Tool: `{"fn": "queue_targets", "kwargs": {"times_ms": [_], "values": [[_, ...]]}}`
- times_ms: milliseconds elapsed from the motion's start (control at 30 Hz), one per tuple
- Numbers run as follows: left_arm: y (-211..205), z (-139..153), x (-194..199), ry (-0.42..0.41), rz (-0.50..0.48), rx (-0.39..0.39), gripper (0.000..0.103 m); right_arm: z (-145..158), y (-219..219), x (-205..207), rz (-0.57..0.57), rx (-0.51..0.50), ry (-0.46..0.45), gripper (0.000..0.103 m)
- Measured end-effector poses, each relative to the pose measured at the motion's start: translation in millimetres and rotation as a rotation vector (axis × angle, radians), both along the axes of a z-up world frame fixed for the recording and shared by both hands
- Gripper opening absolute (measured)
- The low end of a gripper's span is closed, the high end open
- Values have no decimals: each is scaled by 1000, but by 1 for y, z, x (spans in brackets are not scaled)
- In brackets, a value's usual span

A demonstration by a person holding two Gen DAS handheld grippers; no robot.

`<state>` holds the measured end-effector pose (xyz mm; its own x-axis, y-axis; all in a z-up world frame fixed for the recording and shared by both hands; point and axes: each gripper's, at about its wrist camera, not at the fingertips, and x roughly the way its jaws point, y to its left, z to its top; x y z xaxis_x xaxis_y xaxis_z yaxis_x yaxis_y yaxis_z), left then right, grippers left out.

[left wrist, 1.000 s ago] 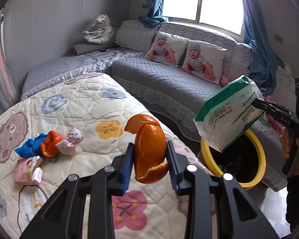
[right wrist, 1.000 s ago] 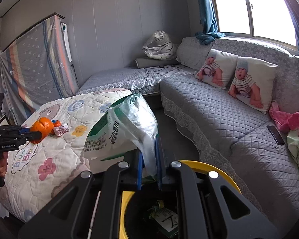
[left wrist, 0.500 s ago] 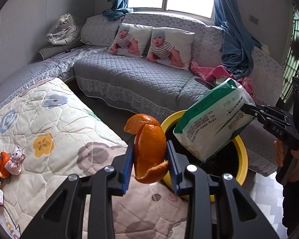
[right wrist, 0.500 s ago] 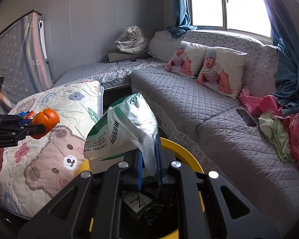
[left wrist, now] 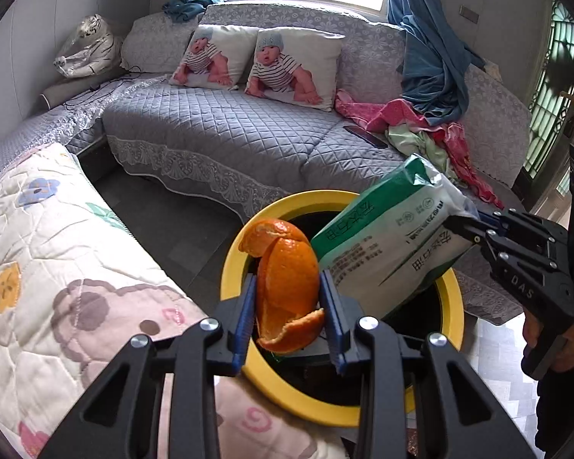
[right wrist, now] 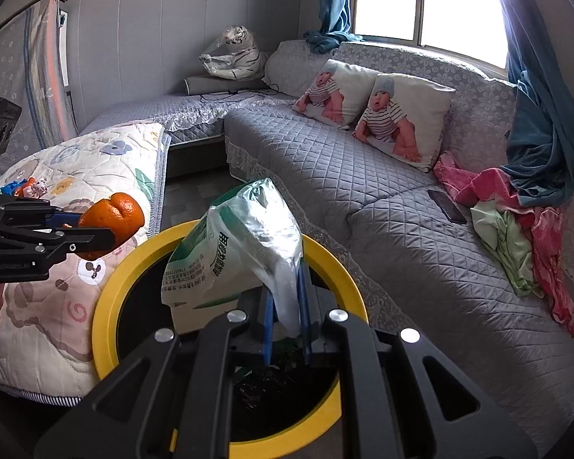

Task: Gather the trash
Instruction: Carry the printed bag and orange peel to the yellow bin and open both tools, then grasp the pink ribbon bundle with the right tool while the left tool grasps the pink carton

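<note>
My left gripper (left wrist: 289, 306) is shut on an orange peel (left wrist: 287, 287) and holds it over the near rim of the yellow-rimmed trash bin (left wrist: 233, 260). My right gripper (right wrist: 287, 317) is shut on a green-and-white plastic bag (right wrist: 237, 241) and holds it above the bin's opening (right wrist: 103, 294). The bag (left wrist: 394, 237) shows in the left wrist view, right of the peel. The peel and the left gripper (right wrist: 107, 229) show at the left in the right wrist view. Some trash lies dark inside the bin.
A quilted patterned bedspread (left wrist: 57, 267) lies left of the bin, with small colourful items (right wrist: 23, 187) on it farther back. A grey sofa (left wrist: 229, 134) with two baby-print pillows, clothes (right wrist: 516, 222) and a phone (right wrist: 447, 206) stands behind the bin.
Both grippers have moved toward the bin. The peel went from over the bedspread to over the bin's rim; the bag now hangs over the opening. Both stay gripped.
</note>
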<state>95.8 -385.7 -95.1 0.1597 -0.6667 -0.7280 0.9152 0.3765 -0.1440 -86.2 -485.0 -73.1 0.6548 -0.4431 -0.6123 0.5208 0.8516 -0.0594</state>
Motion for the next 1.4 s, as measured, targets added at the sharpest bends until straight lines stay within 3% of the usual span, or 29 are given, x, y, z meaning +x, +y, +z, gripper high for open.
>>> {"fn": "queue_targets", "kwargs": {"times_ms": [333,467,533,567,667,867,1100,1400], "values": [[-12,-9,1,28,20,11,34,-11,-9,1,-22,30,30,12],[-9,-8,3,30,51,-1,47,-14,-11,4,-18,40,45,18],[-6,-4,2,18,66,-11,55,-15,-12,5,-25,38,51,33],[-4,-2,3,12,76,-16,63,-15,-12,6,-23,42,51,35],[5,5,5,-6,111,-33,68,-13,-11,7,-42,28,43,38],[27,31,5,-96,194,-75,68,-8,-12,7,-46,33,43,40],[65,63,17,-132,269,-125,68,9,3,14,7,10,0,43],[126,83,40,-196,374,-144,69,29,49,64,193,-8,-42,44]]}}
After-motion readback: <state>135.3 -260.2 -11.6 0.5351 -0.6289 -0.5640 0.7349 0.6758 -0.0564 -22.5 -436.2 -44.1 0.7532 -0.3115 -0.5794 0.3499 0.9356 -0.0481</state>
